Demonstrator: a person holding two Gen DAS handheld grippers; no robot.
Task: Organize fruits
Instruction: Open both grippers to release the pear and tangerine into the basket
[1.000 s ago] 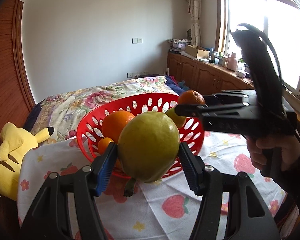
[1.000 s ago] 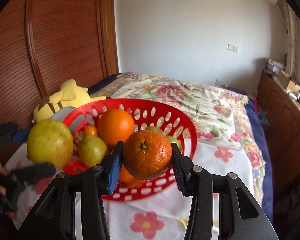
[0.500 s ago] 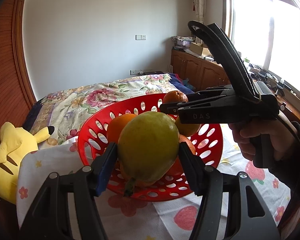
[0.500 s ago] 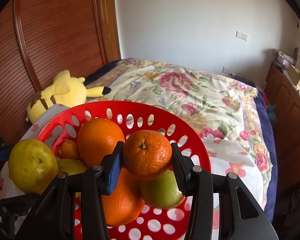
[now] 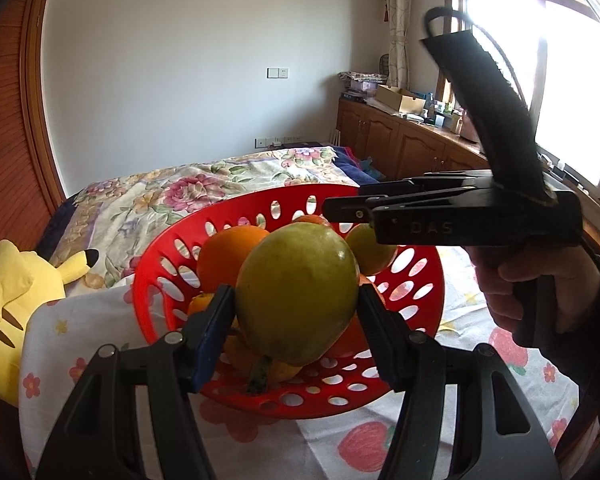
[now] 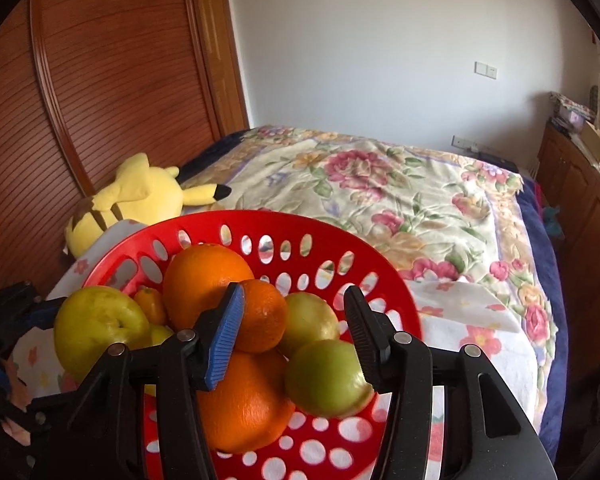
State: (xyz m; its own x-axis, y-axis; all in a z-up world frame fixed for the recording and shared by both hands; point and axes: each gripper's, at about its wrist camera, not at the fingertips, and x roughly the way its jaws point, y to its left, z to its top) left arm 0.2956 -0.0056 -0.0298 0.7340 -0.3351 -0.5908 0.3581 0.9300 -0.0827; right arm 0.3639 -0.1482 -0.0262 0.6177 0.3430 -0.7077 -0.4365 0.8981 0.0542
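While our left claw (image 5: 296,308) keeps its pads clamped on a big yellow-green pear (image 5: 298,294), stem end hanging down, it holds that fruit just above the near side of the red basket (image 5: 428,280). From the right wrist view we can see that same pear (image 6: 98,330) off at the basket's left edge. Our right claw (image 6: 294,320) is over the basket too, and its jaws are opening: the small orange (image 6: 262,316) sits against the blue left pad but there's clear daylight between it and the right pad, so nothing is gripped there. That small orange rests on top of a bigger orange (image 6: 244,404) in the pile, with another large orange (image 6: 204,284) behind it, two green fruits (image 6: 326,372) beside it to the right, and a tiny orange one (image 6: 152,304) tucked in at the back left. The basket (image 6: 380,264) sits on a table covered with a flower-and-strawberry print cloth (image 5: 260,448). In the left wrist view a hand (image 5: 540,288) grips the right tool's handle. A yellow plush toy (image 6: 136,196) lies beside the table on the floral bedspread (image 6: 380,192).
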